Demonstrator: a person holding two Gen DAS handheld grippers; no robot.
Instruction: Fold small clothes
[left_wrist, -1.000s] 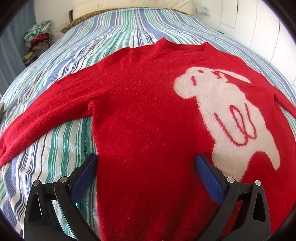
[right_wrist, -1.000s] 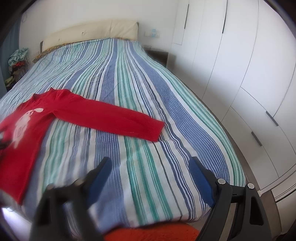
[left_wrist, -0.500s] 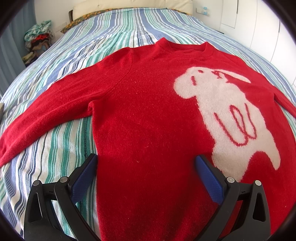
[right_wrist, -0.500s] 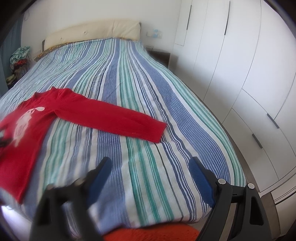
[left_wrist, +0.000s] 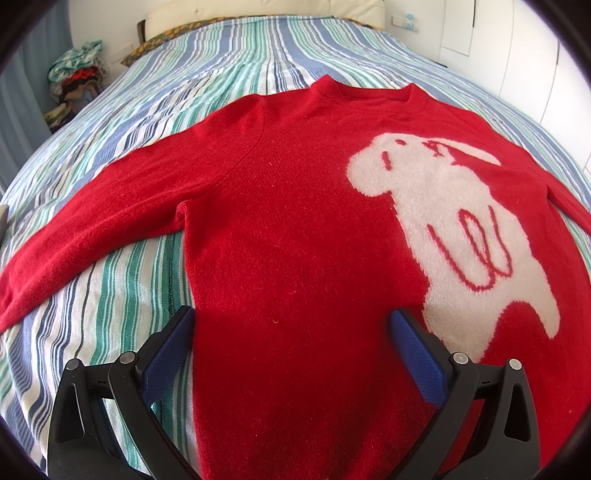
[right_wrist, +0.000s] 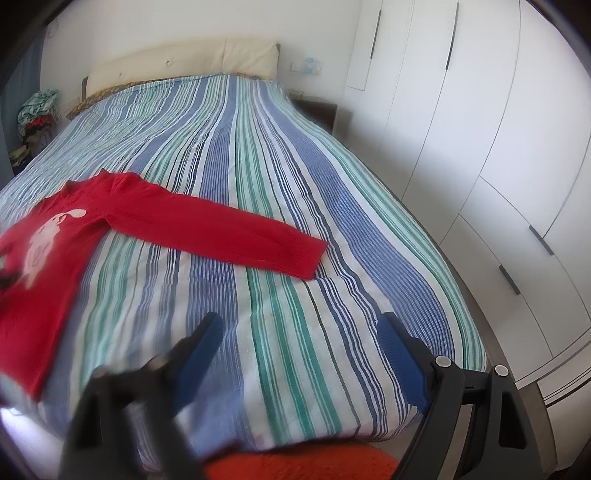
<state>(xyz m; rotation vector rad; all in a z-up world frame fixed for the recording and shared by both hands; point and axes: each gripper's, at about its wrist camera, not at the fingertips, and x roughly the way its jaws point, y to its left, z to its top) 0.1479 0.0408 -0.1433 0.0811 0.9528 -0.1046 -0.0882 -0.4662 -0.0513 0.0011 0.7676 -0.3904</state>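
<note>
One red sweater (left_wrist: 295, 229) lies flat, front up, on the striped bed (right_wrist: 280, 155), both sleeves spread and nothing folded. The left gripper (left_wrist: 291, 328) hovers open above its hem; the right gripper (right_wrist: 301, 334), apparently open though blurred, faces one sleeve, probably the next pickup.

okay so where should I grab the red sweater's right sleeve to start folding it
Take the red knit sweater by the cuff end of its outstretched sleeve. It lies flat and straight on the striped bedspread, its cuff edge free, so bring the open right hand-held gripper in low from the wardrobe side.
</note>
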